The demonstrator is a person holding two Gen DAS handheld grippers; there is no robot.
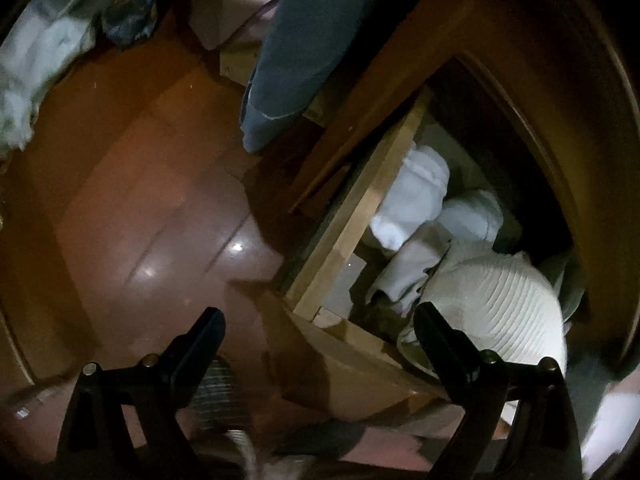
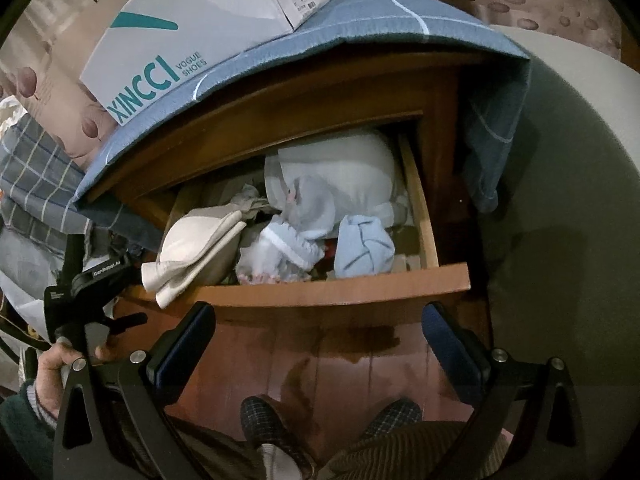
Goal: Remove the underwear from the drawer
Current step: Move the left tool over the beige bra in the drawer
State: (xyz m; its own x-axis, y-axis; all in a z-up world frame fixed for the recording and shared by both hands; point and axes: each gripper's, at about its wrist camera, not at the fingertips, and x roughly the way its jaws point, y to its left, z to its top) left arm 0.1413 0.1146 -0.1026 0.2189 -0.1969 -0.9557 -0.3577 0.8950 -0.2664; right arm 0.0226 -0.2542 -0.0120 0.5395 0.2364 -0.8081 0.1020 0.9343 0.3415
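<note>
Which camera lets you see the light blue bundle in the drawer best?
The right wrist view. The light blue bundle sits in plain sight there, at the front right of the open drawer, beside a white lacy piece. The left wrist view looks in from the side; no blue bundle can be made out there.

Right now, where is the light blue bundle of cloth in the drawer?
In the right wrist view the light blue bundle lies at the right front of the open drawer, just behind its front panel, right of a white ruffled garment.

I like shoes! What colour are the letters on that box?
Teal letters on the white shoebox, clearest in the right wrist view.
</note>
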